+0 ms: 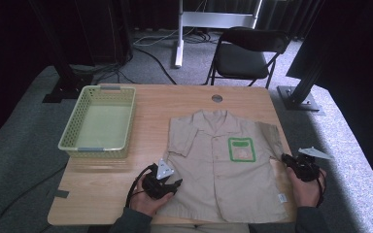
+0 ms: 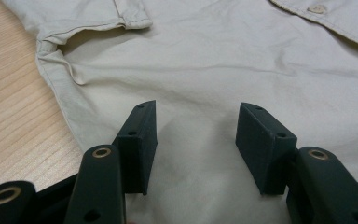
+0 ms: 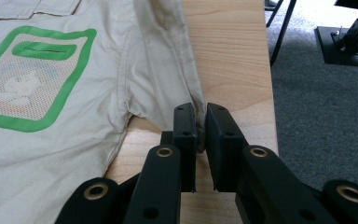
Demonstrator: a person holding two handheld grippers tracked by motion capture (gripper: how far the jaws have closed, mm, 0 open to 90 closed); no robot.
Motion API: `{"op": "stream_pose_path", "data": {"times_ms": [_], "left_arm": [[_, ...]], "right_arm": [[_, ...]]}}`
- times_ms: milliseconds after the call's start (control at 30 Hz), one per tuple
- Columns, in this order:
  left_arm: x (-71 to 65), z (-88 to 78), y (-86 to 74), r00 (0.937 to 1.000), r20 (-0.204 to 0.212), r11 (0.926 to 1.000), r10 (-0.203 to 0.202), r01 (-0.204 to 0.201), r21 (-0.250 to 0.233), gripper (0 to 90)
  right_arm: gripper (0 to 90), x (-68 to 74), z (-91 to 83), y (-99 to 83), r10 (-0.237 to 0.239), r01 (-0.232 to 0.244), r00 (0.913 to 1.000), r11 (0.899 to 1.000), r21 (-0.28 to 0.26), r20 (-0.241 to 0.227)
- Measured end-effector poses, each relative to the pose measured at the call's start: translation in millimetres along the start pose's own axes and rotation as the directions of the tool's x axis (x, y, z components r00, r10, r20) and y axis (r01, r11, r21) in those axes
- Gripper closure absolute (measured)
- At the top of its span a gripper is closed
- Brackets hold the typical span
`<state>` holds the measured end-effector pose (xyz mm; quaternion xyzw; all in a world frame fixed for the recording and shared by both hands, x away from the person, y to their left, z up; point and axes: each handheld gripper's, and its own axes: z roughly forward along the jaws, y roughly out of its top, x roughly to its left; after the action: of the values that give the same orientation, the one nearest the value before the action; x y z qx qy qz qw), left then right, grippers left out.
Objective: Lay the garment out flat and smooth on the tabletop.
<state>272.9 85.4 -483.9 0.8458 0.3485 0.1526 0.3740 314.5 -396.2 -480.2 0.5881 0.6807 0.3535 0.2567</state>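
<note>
A beige short-sleeved shirt (image 1: 213, 170) lies flat, front up, on the wooden table (image 1: 102, 189), with a green-bordered chest patch (image 1: 241, 149). My left gripper (image 1: 177, 184) rests at the shirt's left side below the sleeve. In the left gripper view its jaws stand wide apart over the cloth (image 2: 205, 60), and the left gripper (image 2: 196, 116) holds nothing. My right gripper (image 1: 286, 159) is at the tip of the shirt's right sleeve. In the right gripper view the right gripper (image 3: 201, 114) pinches the sleeve hem (image 3: 193, 88) between nearly closed pads, beside the patch (image 3: 32, 79).
A pale green plastic basket (image 1: 126, 121) with nothing in it stands at the table's back left. A black folding chair (image 1: 245, 53) and stand legs are beyond the far edge. The table's right edge (image 3: 268, 93) runs close to my right gripper.
</note>
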Motion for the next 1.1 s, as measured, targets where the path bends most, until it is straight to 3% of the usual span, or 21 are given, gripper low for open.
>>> {"op": "stream_pose_path", "data": {"times_ms": [233, 367, 533, 833, 1100], "left_arm": [[0.2, 0.0, 0.0, 1.0, 0.0, 1.0, 0.0, 0.0, 0.0, 49.0], [0.1, 0.2, 0.2, 1.0, 0.0, 1.0, -0.002, 0.002, 0.0, 48.7], [0.6, 0.5, 0.5, 1.0, 0.005, 1.0, -0.009, 0.009, -0.002, 48.5], [0.6, 0.6, 0.7, 1.0, 0.004, 1.0, -0.007, 0.007, -0.001, 48.5], [1.4, 0.6, 2.5, 0.9995, -0.001, 0.9995, -0.032, 0.032, 0.006, 51.2]], "right_arm": [[75.2, -2.4, -5.7, -0.8, 0.014, -0.013, 0.9995, 1.0, -0.019, 0.027], [69.4, -0.9, -12.4, 1.3, 0.01, -0.009, 0.9998, 0.999, -0.039, 0.019], [64.6, 9.3, -11.7, 5.8, -0.036, 0.036, 0.9992, 0.998, -0.052, -0.015], [62.8, 38.4, 9.7, 12.2, -0.122, 0.121, 0.9903, 0.993, -0.017, -0.067], [63.5, 47.9, 22.9, 14.2, -0.165, 0.167, 0.9842, 0.986, 0.02, -0.064]]}}
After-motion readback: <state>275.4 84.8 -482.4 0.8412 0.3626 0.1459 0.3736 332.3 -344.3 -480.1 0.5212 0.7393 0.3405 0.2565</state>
